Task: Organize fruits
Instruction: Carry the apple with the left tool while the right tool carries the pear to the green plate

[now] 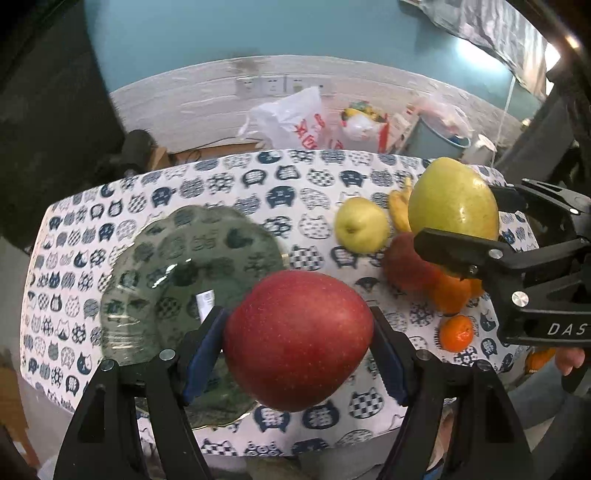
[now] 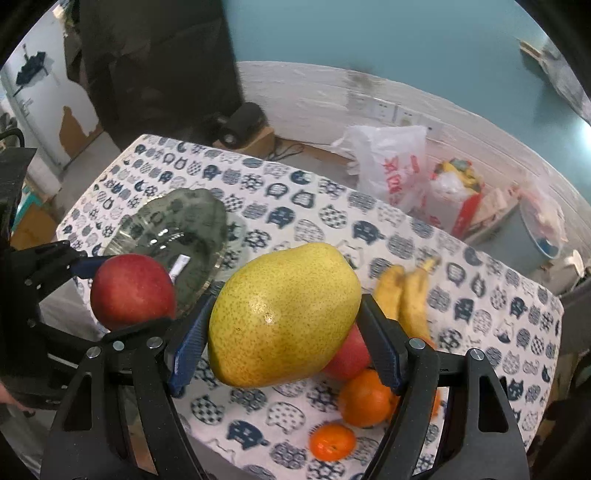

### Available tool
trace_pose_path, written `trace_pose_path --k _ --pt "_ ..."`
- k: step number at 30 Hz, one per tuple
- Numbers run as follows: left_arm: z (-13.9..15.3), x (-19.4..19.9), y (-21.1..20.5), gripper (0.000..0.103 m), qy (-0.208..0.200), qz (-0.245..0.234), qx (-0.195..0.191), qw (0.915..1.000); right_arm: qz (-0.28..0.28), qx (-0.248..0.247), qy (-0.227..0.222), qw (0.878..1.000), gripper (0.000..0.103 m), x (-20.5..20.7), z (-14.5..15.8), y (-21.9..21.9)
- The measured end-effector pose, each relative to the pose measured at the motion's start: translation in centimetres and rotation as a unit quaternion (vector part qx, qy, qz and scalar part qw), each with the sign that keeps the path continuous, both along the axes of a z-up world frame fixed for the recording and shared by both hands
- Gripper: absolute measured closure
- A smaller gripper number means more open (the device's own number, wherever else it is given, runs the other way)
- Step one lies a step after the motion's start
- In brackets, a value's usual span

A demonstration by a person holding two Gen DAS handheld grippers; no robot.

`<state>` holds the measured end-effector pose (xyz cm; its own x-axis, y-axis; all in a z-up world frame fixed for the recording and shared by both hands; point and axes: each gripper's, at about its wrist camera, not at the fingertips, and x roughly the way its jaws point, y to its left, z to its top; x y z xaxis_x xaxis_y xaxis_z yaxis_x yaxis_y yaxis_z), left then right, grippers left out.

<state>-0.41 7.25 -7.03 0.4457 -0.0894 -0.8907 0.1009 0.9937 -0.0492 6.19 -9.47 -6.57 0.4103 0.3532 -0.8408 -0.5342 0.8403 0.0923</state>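
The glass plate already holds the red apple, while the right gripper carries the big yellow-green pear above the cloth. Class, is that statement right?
Not quite. The glass plate holds no fruit: the red apple is clamped in the jaws of the left gripper, as the left wrist view shows. The rest stands: the right gripper carries the yellow-green pear above the cloth.

Teal wall [image 1: 221, 33] above white brick [image 1: 207, 99]; dark cabinet [image 2: 159, 62].
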Motion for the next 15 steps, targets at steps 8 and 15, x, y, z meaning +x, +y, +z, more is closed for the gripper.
trace_pose_path --k 8,15 --pt "-1.2 -0.7 4.9 0.026 0.005 0.044 -0.004 0.999 0.036 0.003 0.016 0.999 0.026 0.6 -0.9 5.2" --pt "-3.1 -1.0 8.4 0.026 0.023 0.077 -0.008 0.9968 0.071 -0.003 0.041 0.997 0.026 0.7 -2.8 10.0"
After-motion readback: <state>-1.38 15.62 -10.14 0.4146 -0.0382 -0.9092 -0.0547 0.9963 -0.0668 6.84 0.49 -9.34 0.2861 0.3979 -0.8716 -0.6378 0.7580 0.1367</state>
